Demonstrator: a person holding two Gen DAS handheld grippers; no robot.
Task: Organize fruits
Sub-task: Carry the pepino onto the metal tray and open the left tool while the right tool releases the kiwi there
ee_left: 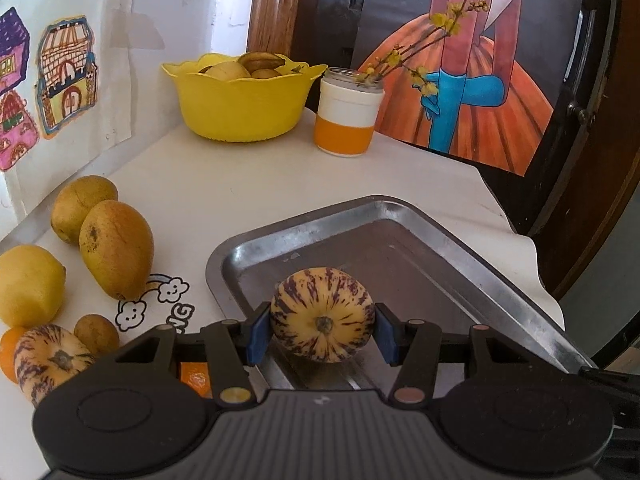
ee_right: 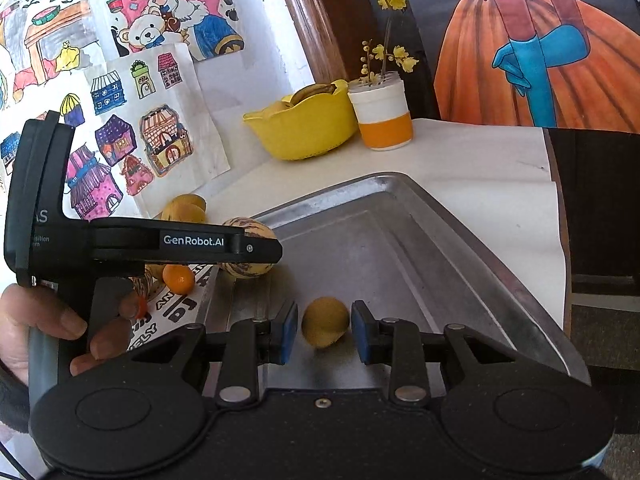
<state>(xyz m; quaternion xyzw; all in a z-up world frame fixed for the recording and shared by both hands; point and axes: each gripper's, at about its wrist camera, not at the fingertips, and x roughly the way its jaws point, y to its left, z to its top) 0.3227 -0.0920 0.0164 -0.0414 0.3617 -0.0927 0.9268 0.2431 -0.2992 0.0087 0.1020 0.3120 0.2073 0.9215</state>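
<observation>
While both fruits hang or lie over the tray, the entry runs as follows.

Item one: striped melon (ee_left: 322, 313), held in the left gripper (ee_left: 322, 332), blue pads (ee_left: 256, 334) pressing on both its flanks, stem end toward the camera. It sits low over the near left corner of the metal tray (ee_left: 420, 216); whether it already rests on the tray floor cannot be told.

Item two: small brown-yellow fruit (ee_right: 325, 321), lying on the tray floor between the jaws of the right gripper (ee_right: 325, 332). Those jaws stand slightly apart, a gap showing on each side of the fruit, so nothing is gripped there.

Item three: loose stock on the white bench (ee_left: 240, 184) left of the tray: two mangoes (ee_left: 114, 248), a lemon (ee_left: 30, 284), a second striped melon (ee_left: 50, 362), a small orange (ee_right: 179, 279). A yellow bowl (ee_left: 240, 108) with more fruit and an orange-and-white jar (ee_left: 346, 120) stand at the back.

Handling note, as judgement: set the melon down until it bears on the tray before easing the pads off, since a round fruit will roll on smooth metal. Place it clear of the small fruit, leaving room for the rest. Draw the right gripper straight back so a pad does not nudge its fruit.
</observation>
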